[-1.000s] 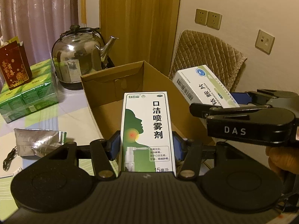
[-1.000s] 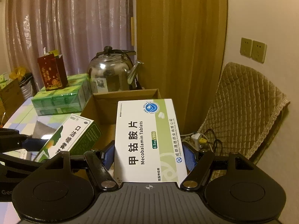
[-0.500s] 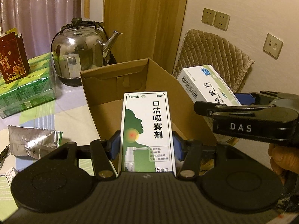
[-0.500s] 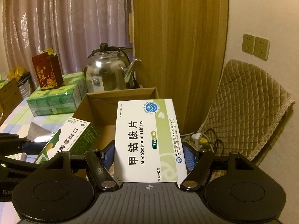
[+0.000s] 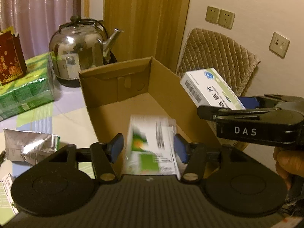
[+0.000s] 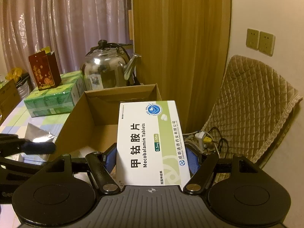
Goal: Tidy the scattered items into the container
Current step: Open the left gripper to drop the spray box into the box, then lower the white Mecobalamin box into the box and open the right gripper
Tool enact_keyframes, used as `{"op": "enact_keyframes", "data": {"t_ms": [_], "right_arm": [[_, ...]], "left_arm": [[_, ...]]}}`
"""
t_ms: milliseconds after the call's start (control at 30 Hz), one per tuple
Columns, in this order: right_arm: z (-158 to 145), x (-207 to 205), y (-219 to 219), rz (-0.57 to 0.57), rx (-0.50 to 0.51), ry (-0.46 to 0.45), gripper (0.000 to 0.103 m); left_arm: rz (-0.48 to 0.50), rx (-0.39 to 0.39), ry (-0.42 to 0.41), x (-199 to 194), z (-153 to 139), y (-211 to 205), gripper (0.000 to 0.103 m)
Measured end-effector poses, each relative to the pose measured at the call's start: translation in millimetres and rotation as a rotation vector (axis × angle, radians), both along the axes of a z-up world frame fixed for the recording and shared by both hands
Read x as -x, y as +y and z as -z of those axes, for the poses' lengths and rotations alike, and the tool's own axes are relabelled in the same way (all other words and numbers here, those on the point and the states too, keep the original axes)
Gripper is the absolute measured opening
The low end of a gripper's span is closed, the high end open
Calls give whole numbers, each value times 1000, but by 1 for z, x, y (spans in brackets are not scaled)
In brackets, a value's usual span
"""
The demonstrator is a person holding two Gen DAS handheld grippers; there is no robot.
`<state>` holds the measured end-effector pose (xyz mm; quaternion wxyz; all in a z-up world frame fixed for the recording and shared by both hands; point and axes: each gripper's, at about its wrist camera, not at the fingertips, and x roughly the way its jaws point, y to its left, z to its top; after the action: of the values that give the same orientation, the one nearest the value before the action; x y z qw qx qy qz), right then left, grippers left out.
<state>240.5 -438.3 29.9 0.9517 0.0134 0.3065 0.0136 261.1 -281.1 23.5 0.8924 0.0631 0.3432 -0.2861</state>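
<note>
Left wrist view showed the left claw (image 5: pixel 148 148), its jaws just opened, releasing the blurred spray box (image 5: pixel 150 144) into the cardboard box (image 5: pixel 133 87) directly below, while the right claw (image 6: pixel 151 159) gripped the tablet box (image 6: pixel 150 142) lengthwise above its right wall.

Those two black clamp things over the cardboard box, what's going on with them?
A person is tidying medicine packs into the open cardboard box with a handheld gripper in each hand. The left gripper has just been opening: the green-and-white spray box is blurred between its fingers, apparently dropping into the box. The right gripper grips the white Mecobalamin tablet box above the box's right side, not yet released.
</note>
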Motion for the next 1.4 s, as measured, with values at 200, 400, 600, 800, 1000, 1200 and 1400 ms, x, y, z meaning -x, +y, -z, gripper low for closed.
{"op": "enact_keyframes", "data": {"t_ms": [200, 400, 600, 800, 1000, 1200, 1400], "right_arm": [[1, 1, 0, -3, -4, 4, 69], [0, 5, 6, -14, -9, 5, 69], [-3, 7, 13, -25, -13, 8, 69], [-2, 7, 19, -34, -8, 13, 69], [0, 5, 22, -38, -12, 21, 69], [1, 2, 24, -40, -13, 25, 69], [4, -4, 24, -43, -53, 42, 77]], "left_arm": [[-21, 4, -20, 3, -6, 13, 55], [-32, -4, -13, 6, -6, 24, 55], [-42, -8, -10, 12, -8, 30, 55], [-45, -7, -2, 15, -7, 34, 55], [-51, -3, 1, 16, -9, 36, 55], [-60, 1, 0, 15, -9, 41, 56], [-77, 5, 6, 14, -6, 47, 56]]}}
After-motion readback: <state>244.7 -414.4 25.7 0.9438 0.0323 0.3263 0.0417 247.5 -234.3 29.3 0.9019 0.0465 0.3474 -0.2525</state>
